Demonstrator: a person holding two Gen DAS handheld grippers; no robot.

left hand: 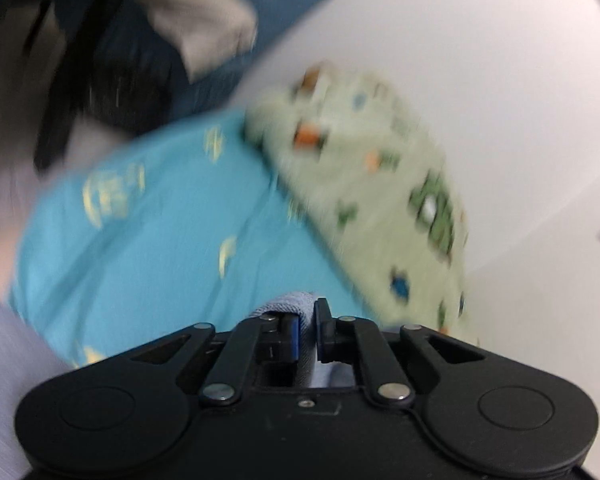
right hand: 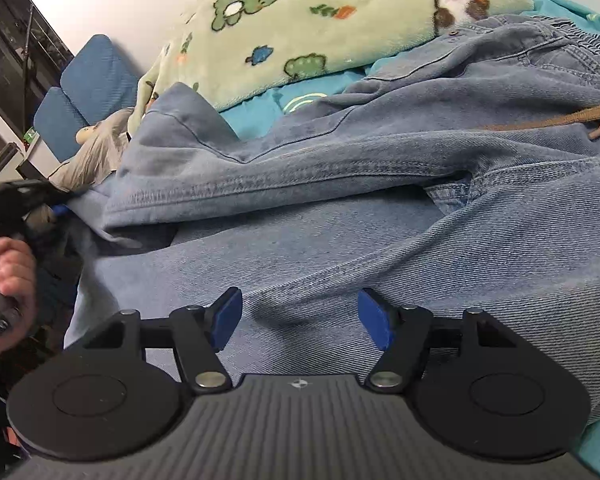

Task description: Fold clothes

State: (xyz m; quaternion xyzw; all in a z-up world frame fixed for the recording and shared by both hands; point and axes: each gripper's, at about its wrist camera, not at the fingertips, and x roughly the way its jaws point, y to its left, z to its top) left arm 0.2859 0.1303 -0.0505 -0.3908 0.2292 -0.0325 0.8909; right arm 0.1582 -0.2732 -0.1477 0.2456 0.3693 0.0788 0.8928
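Pinching a fold of jeans (left hand: 300,308) in our nearly closed left gripper (left hand: 308,332) at the hem, we hold our right gripper (right hand: 300,318) wide apart just above the jeans (right hand: 380,208), which sprawl across the teal sheet (right hand: 260,116) beside a green blanket (right hand: 340,20).

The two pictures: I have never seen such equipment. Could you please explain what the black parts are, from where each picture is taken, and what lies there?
Each black part is a hand-held tool with two fingers and a camera looking along them. The left view, blurred, shows the left tool pinching denim cloth. The right view shows the right tool open above blue jeans, holding nothing. The jeans lie on a turquoise sheet, beside a green cartoon blanket. At the far left, the person's hand grips the other tool.
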